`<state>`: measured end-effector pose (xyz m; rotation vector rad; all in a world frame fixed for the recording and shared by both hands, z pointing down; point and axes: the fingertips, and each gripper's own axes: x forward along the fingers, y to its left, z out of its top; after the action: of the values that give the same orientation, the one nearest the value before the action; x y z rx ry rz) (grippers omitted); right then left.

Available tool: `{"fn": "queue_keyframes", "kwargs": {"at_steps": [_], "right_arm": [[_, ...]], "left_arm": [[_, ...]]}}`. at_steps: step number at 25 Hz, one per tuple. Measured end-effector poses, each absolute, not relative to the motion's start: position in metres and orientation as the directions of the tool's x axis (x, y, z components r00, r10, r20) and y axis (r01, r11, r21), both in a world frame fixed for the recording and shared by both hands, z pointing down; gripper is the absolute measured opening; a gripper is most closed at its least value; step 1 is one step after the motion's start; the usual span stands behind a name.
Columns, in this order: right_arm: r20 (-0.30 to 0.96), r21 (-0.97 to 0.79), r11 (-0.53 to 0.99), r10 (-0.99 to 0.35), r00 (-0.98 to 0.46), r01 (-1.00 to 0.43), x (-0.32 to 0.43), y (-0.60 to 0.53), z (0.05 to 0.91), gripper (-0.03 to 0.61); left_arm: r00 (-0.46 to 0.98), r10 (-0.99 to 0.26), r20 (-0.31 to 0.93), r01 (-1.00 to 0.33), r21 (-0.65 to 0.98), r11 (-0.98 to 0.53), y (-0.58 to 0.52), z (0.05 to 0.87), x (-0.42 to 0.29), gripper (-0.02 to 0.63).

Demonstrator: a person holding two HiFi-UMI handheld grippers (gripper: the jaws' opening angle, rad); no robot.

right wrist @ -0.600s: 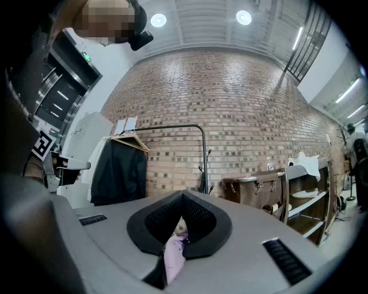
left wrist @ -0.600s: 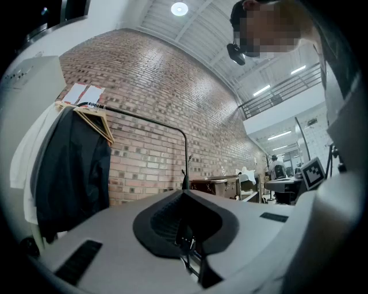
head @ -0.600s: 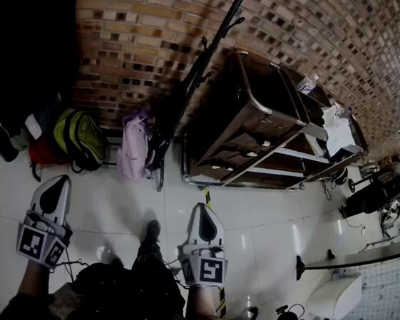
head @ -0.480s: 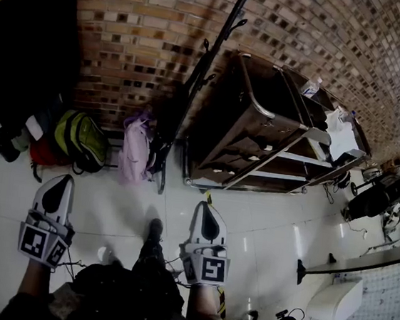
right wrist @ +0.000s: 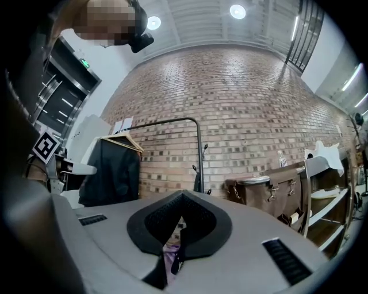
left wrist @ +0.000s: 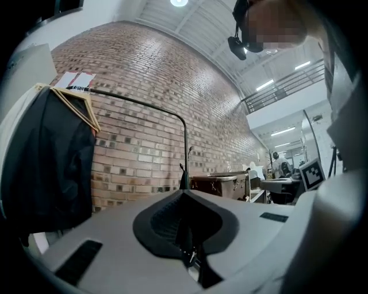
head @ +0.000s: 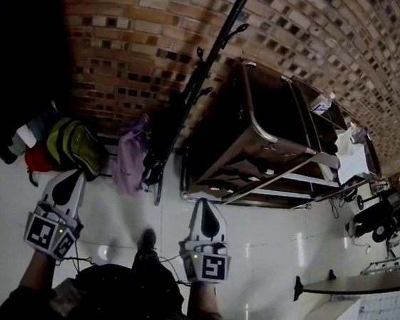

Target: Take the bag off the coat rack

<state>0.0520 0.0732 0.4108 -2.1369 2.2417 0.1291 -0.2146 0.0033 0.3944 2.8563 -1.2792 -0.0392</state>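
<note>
The black coat rack (head: 198, 84) stands against the brick wall, and its pole also shows in the left gripper view (left wrist: 185, 150) and the right gripper view (right wrist: 200, 155). A purple bag (head: 128, 156) hangs low at its left side, near the floor. A sliver of the same purple bag (right wrist: 171, 254) shows behind the right jaws. My left gripper (head: 71, 175) (left wrist: 184, 193) is shut and empty, short of the bag and to its left. My right gripper (head: 206, 207) (right wrist: 183, 196) looks shut and empty, to the right of the rack's foot.
A green backpack (head: 74, 146) and a red bag (head: 37, 159) lie by the wall at the left, under dark clothes on a garment rail (left wrist: 49, 155). A metal cart (head: 274, 139) stands right of the coat rack. The floor is glossy white tile (head: 276, 243).
Both grippers have moved forward, closer to the coat rack and the bags. The left one has also shifted a little to the right. Neither has taken hold of anything.
</note>
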Motion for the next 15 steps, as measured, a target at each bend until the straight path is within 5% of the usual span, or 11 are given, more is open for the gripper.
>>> {"fn": "queue_keyframes", "kwargs": {"at_steps": [15], "right_arm": [[-0.039,0.017,0.190,-0.981,-0.191,-0.982,0.143,-0.059,0.406,0.009]], "left_arm": [[0.615,-0.788,-0.017,-0.788,0.035,-0.615,-0.119,0.381,-0.059,0.009]]}}
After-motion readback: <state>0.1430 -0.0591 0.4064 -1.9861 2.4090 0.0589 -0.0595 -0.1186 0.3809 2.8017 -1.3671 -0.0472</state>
